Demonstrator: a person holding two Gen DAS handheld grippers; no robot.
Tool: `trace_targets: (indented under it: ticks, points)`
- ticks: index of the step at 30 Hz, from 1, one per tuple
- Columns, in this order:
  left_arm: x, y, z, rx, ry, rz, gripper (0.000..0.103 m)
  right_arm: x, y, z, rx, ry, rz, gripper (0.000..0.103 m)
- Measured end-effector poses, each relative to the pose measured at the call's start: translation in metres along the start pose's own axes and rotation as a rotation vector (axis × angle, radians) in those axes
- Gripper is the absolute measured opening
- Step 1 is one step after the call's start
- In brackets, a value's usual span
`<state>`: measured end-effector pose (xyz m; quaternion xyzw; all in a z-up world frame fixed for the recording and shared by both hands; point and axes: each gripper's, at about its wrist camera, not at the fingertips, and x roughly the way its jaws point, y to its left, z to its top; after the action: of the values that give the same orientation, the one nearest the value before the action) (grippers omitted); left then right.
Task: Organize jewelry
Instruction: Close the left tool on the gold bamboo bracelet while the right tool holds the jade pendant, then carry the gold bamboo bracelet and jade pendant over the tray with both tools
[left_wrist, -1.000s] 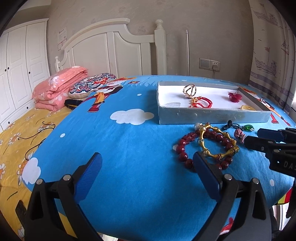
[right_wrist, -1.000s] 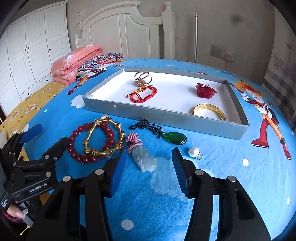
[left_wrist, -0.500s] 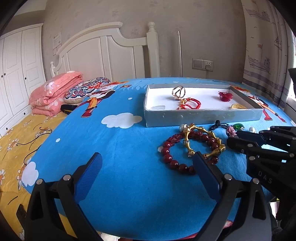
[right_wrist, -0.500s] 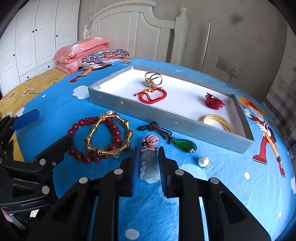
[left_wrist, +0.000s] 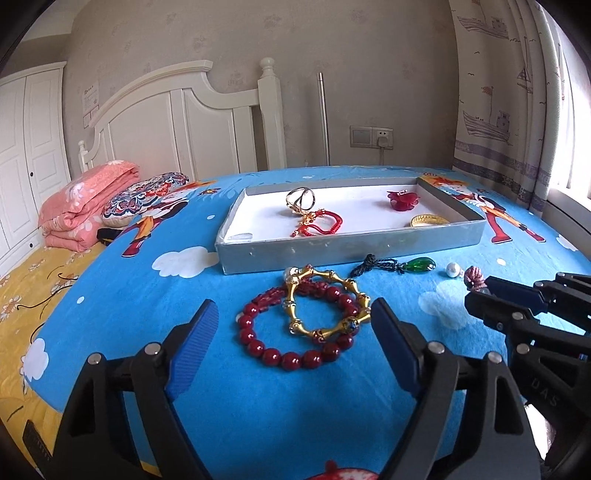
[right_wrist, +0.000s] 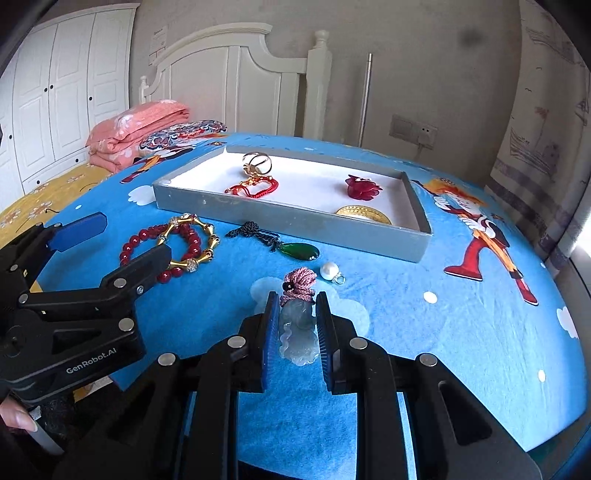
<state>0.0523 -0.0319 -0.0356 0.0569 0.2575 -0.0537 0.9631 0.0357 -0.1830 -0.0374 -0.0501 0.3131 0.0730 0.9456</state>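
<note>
- Grip change: your right gripper (right_wrist: 295, 328) has gone from half open a second ago to clamped on the pale translucent jade carving pendant with pink cord knot (right_wrist: 298, 325), bottom centre of its own view. Pick looks made; judged next step is the lift into the shallow grey cardboard tray with white lining (right_wrist: 295, 218).
- Your left gripper (left_wrist: 291, 339) has shifted; the dark red bead bracelet (left_wrist: 291, 332) and gold bamboo-link bracelet (left_wrist: 325, 302) now sit between its fingers, centre frame. Jaws wide but closing, pads not touching either one.
- Left view only: the pendant is almost hidden behind the right gripper's fingers at right edge; only the pink knot shows.
- Right view only: pads pressing on the carving, plus the white pearl charm (right_wrist: 328, 270) and green teardrop pendant on black cord (right_wrist: 295, 251) lying loose on the blue cartoon bedspread (right_wrist: 461, 332), in front of the tray.
</note>
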Motion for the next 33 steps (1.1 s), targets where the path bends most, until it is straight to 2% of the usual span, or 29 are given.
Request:
trace_targets:
  ticks: [5,8,10,12,14,15,24,33]
  points:
    - [0.006,-0.008,-0.001,-0.004,0.014,0.006,0.070,-0.003,-0.008,0.000,0.037,-0.022,0.003,0.020]
    - [0.009,-0.021,-0.006,0.035,0.029,-0.020,0.069,-0.002,-0.010,-0.002,0.041,-0.022,0.014,0.020]
    - [0.010,-0.032,-0.008,0.073,0.029,-0.028,0.063,-0.001,-0.011,-0.004,0.044,-0.020,0.019,0.020]
    - [0.013,-0.038,-0.009,0.092,0.037,-0.031,0.033,-0.001,-0.013,-0.005,0.049,-0.018,0.023,0.020]
    - [0.014,-0.037,-0.008,0.082,0.031,-0.034,0.022,-0.002,-0.015,-0.005,0.055,-0.019,0.022,0.020]
    - [0.014,-0.036,-0.007,0.076,0.027,-0.042,0.013,-0.002,-0.016,-0.006,0.057,-0.020,0.021,0.020]
    - [0.001,-0.015,0.000,0.001,-0.028,-0.025,0.010,-0.002,-0.010,-0.005,0.043,-0.023,0.024,0.020]
    - [-0.007,-0.015,0.003,0.011,-0.052,-0.008,0.010,-0.007,-0.007,-0.004,0.032,-0.047,0.018,0.020]
